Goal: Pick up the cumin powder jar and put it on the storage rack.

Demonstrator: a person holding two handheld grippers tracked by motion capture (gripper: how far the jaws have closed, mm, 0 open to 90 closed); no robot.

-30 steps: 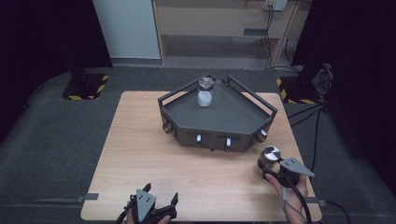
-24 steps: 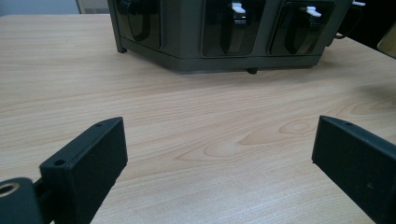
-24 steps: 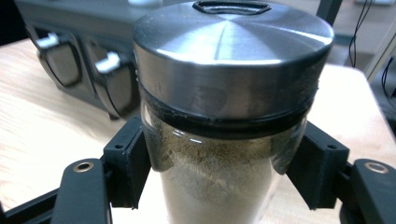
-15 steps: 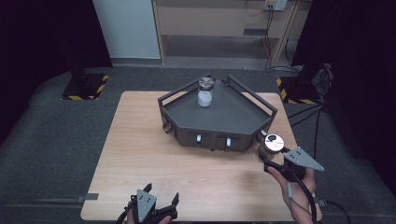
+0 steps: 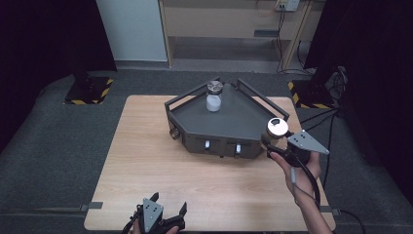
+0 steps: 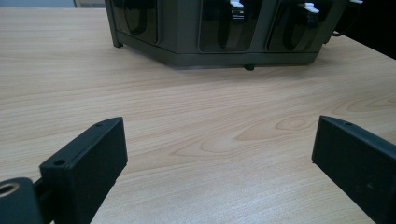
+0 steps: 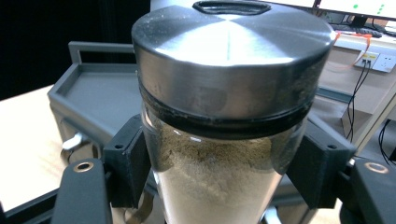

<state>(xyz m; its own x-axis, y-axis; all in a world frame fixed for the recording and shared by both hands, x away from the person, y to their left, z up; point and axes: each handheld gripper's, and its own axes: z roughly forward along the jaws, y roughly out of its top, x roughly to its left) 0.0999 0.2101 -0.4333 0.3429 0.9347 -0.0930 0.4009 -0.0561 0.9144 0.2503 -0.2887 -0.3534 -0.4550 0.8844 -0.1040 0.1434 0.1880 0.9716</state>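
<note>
My right gripper (image 5: pixel 273 138) is shut on a glass jar (image 7: pixel 219 172) with a metal lid (image 5: pixel 276 127); the jar holds pale beige powder. It hangs lifted off the table beside the right corner of the dark grey tray (image 5: pixel 234 122). Both pads (image 7: pixel 128 161) press on the glass just under the lid. A second jar (image 5: pixel 214 96) with white contents stands upright at the back of the tray. At the table's near edge my left gripper (image 5: pixel 168 207) rests open, its jaws spread wide over bare wood (image 6: pixel 210 140), pointing at the tray's front wall (image 6: pixel 219 32).
The tray has raised handle rails and latches on its front face. The wooden table (image 5: pixel 146 146) spreads out left of and in front of the tray. A cable trails from the right gripper along the person's forearm. Dark carpet surrounds the table.
My right gripper has lifted the jar off the table near the tray's right front corner and carried it up and toward the tray's rim. The left gripper has stayed still.
</note>
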